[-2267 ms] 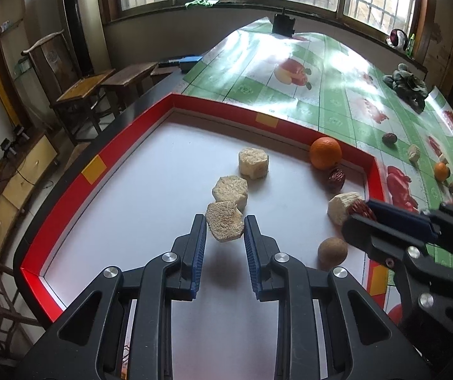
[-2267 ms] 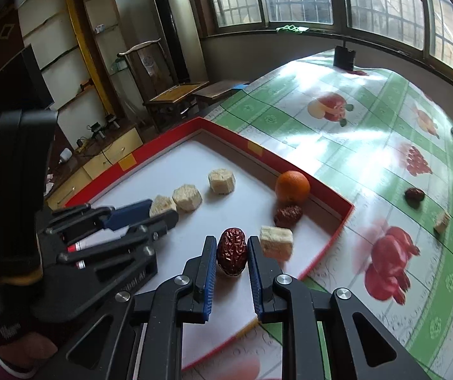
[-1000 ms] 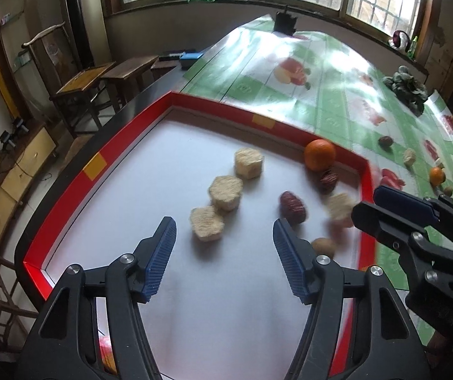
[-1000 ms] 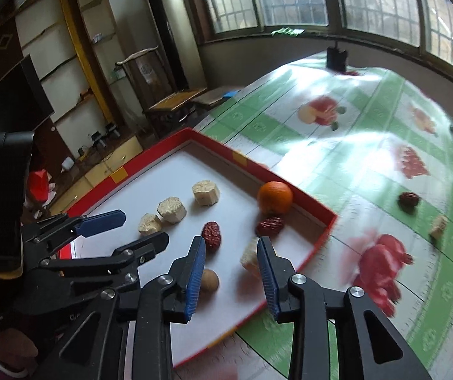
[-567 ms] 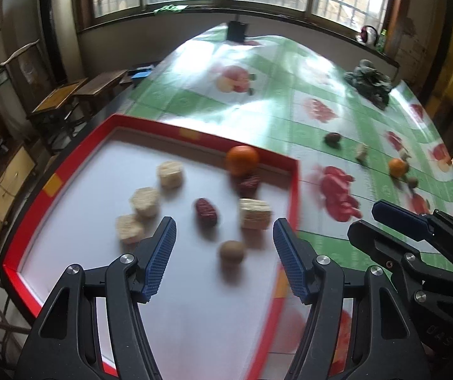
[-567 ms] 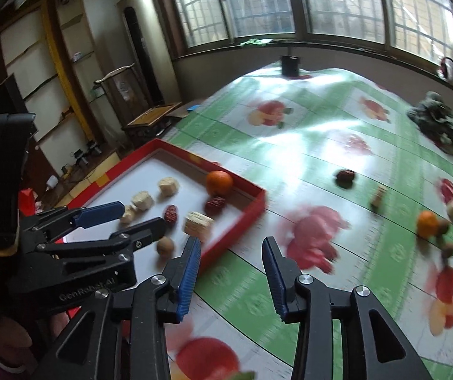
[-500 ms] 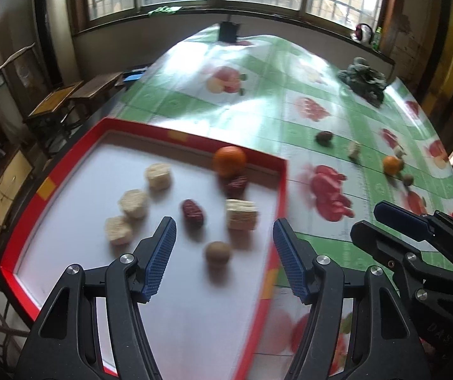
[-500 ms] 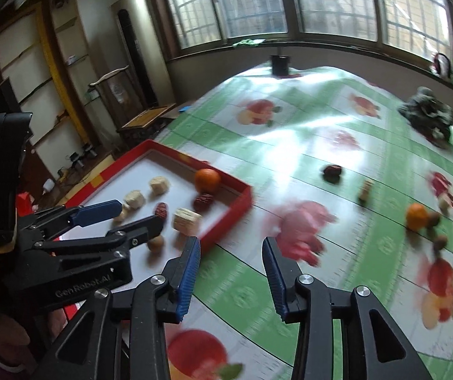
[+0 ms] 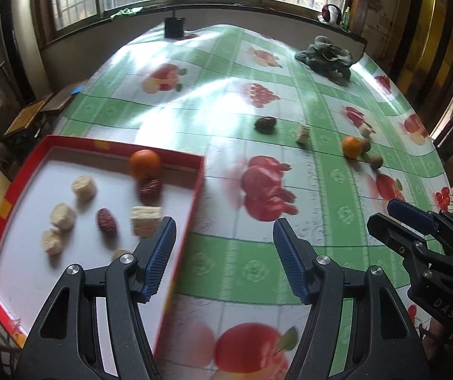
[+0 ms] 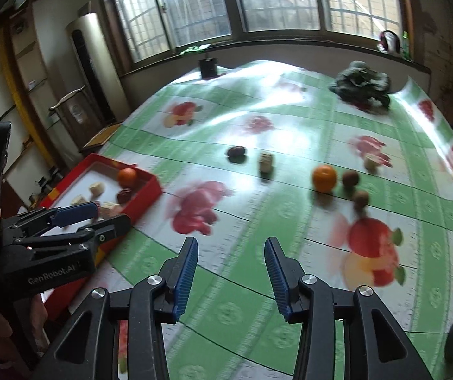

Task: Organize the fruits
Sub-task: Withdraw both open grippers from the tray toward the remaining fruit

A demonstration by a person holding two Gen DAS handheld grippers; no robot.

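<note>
A red tray (image 9: 198, 171) with a white floor sits at the left; in it lie an orange (image 9: 145, 162), two dark red dates (image 9: 107, 220), several pale corn pieces (image 9: 83, 186) and a small brown fruit half hidden behind my left finger. Loose on the fruit-print tablecloth lie a dark date (image 10: 236, 152), a corn piece (image 10: 266, 161), an orange (image 10: 324, 177) and two brown fruits (image 10: 350, 177). My left gripper (image 9: 221, 248) is open and empty over the tray's right edge. My right gripper (image 10: 231, 258) hovers over bare cloth, its jaws opening with nothing between them.
A dark green bundle (image 9: 326, 53) lies at the table's far right and a black box (image 9: 174, 27) at the far edge under the windows. Chairs and cabinets (image 9: 33, 114) stand left of the table. Another pale piece (image 10: 370, 163) lies past the loose orange.
Both grippers have swung right, away from the tray and out over the tablecloth. The right jaws have widened. The date dropped earlier stays in the tray.
</note>
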